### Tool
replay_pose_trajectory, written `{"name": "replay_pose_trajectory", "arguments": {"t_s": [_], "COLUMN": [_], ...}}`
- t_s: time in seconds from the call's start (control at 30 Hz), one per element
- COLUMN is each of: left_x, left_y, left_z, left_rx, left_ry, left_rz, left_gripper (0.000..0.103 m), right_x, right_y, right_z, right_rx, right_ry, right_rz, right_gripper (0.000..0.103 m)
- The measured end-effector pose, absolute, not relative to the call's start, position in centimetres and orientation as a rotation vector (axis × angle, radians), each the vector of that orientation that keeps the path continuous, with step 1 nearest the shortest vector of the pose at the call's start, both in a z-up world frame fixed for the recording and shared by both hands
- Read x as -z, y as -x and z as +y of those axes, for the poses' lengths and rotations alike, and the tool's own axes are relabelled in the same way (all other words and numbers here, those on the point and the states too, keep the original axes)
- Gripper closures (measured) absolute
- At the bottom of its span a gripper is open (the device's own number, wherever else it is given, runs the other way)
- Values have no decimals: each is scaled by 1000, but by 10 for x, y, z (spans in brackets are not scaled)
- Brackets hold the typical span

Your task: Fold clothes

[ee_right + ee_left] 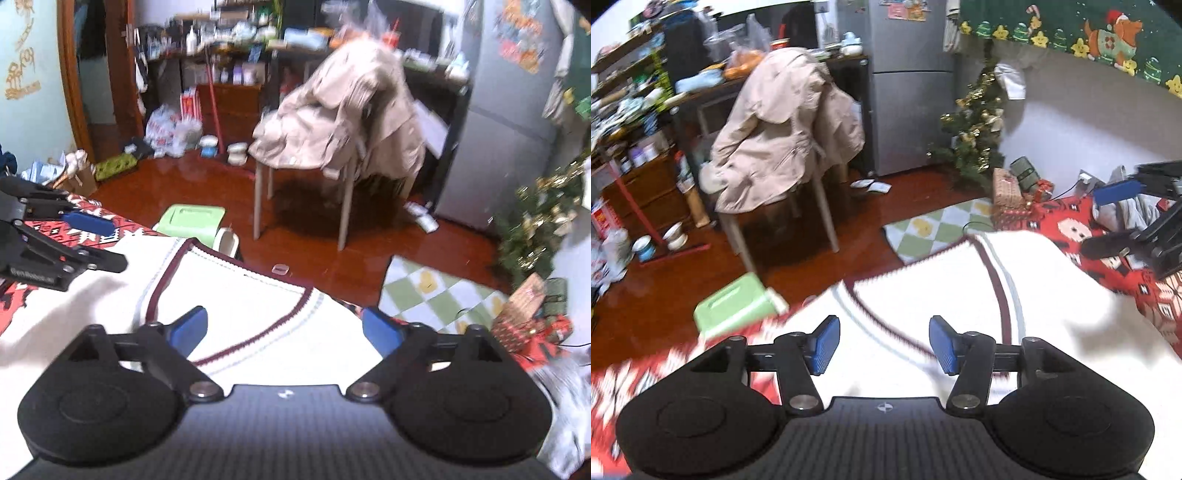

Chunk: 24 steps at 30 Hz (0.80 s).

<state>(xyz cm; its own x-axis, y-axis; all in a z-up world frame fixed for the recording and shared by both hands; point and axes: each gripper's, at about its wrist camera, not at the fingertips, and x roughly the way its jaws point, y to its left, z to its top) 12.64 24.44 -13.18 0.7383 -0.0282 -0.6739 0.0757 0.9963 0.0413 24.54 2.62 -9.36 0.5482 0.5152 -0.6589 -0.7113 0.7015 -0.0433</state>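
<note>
A red patterned bedspread (1108, 236) carries the work, and on it a white knit V-neck sweater (923, 295) lies spread across the middle, its maroon-and-grey striped neckline toward the far edge that faces the wooden floor. Whether it is already partly folded cannot be told: it lies fairly flat, yet its sleeves and hem fall outside both views. The left gripper (884, 345) hovers over the sweater's left part, jaws spread with nothing between them. The right gripper (284, 330) hangs likewise parted and empty above the neckline, near the bedspread's far right edge. Both look poised, one to each side, probably so the cloth can be taken evenly.
</note>
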Motion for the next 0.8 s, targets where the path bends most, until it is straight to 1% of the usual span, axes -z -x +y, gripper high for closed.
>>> {"name": "replay_pose_trajectory", "arguments": {"t_s": [0.1,0.13,0.17,0.2,0.27,0.47,0.63,0.7,0.8], "left_x": [135,137,139,140,141,145,143,142,144], "left_y": [-95,-85,-76,-67,-49,5,38,50,63], "left_z": [242,239,235,231,225,206,194,190,188], "left_rx": [5,-22,-54,-74,-88,-132,-142,-141,-169], "left_ry": [-51,-68,-85,-83,-44,67,55,48,55], "left_rz": [754,752,748,745,741,729,706,700,702], "left_gripper": [47,45,40,32,20,16,16,13,13], "right_x": [89,87,87,88,92,106,116,124,129], "right_y": [-207,-192,-178,-164,-138,-73,-31,-20,-6], "right_z": [-1,-10,-18,-25,-34,-47,-45,-45,-51], "right_rx": [-638,-611,-598,-590,-555,-544,-590,-566,-585], "right_ry": [293,284,290,301,327,365,426,415,368], "right_rz": [636,614,598,584,575,630,705,713,714], "right_gripper": [1,1,1,1,1,1,1,1,1]}}
